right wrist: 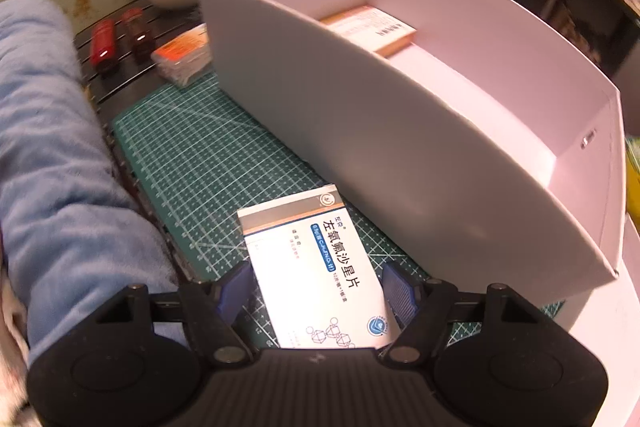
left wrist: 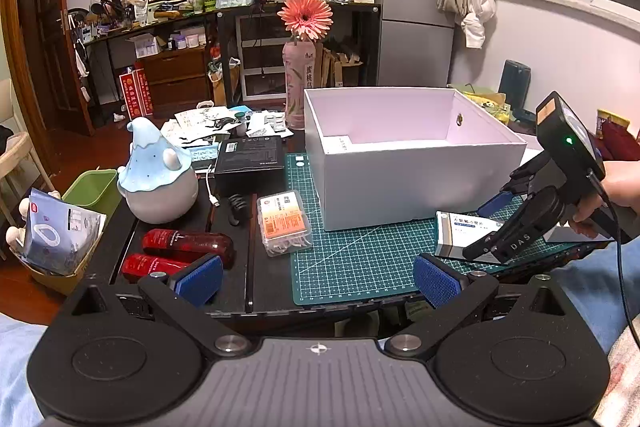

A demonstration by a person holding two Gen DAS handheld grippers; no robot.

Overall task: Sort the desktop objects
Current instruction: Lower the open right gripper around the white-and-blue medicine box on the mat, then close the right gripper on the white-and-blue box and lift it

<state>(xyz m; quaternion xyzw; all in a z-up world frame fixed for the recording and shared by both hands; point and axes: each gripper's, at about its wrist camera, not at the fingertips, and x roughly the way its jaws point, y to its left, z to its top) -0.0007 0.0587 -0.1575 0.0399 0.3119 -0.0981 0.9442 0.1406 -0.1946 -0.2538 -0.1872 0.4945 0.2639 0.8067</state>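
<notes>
my right gripper is tipped steeply down over the white medicine box, which lies flat on the green cutting mat just in front of the white cardboard box. the medicine box sits between my two blue pads; the right one seems to meet its edge, the left one is at or just off the other edge (i can't tell if they press), so the jaws stand fairly wide with nothing lifted. the cardboard box's near wall rises right beyond the medicine box, and another packet already lies inside at its far end. my left gripper hangs wide open and empty above the mat's near edge. to its left lie a clear plastic case, two red bottles and a blue-hatted figurine.
</notes>
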